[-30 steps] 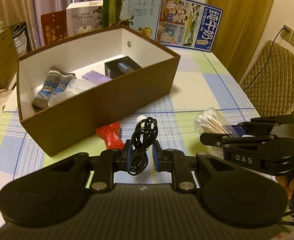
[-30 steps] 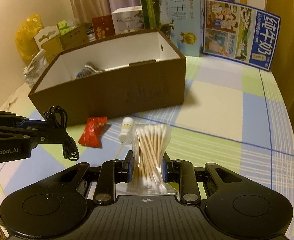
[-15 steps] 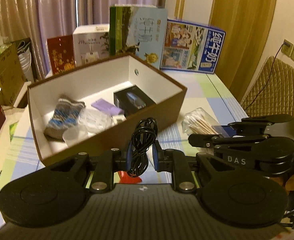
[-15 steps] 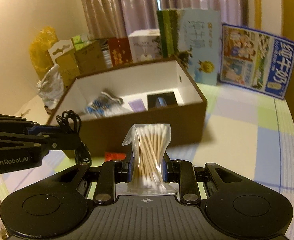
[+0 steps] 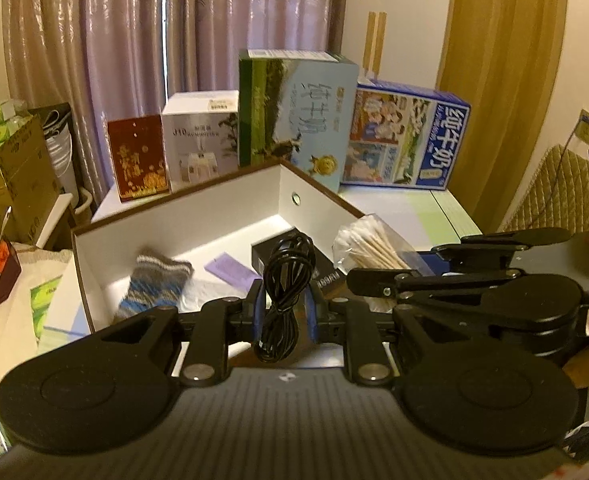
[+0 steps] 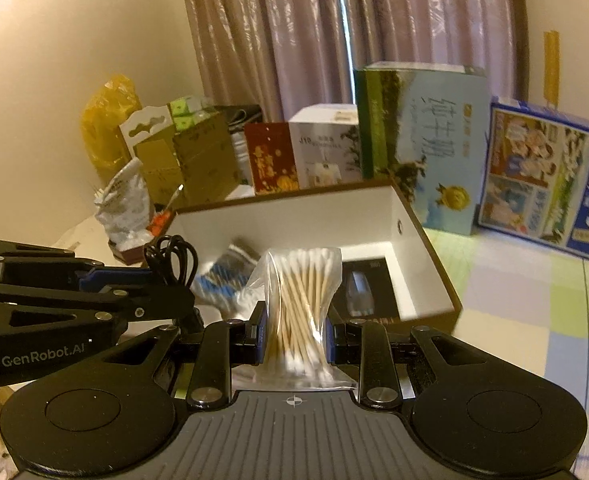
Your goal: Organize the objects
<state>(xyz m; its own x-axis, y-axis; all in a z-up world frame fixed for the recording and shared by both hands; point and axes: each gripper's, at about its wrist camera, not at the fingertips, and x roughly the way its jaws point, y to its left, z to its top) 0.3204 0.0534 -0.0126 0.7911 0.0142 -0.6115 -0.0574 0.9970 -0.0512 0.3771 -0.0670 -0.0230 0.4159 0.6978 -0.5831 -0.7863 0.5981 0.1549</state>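
Observation:
My left gripper [image 5: 284, 308] is shut on a coiled black cable [image 5: 288, 276], held over the near side of the brown box [image 5: 198, 216]. My right gripper [image 6: 294, 332] is shut on a clear bag of cotton swabs [image 6: 300, 300], also above the box's [image 6: 426, 256] near wall. The bag of swabs [image 5: 370, 246] shows to the right in the left wrist view; the cable [image 6: 172, 258] shows at the left in the right wrist view. Inside the white-lined box lie a striped knit sock [image 5: 156, 284], a purple packet [image 5: 230, 270] and a black device box [image 6: 364, 288].
Cartons stand behind the box: a red one [image 5: 138, 158], a white one [image 5: 200, 144], a tall green-blue milk carton [image 5: 298, 116] and a blue milk carton [image 5: 406, 136]. Cardboard boxes [image 6: 190, 160] and a yellow bag [image 6: 108, 120] crowd the left. The checked tablecloth [image 6: 534, 304] lies right.
Both grippers rose and moved forward over the box with their loads still held. The red packet and small white bottle on the table dropped out of view.

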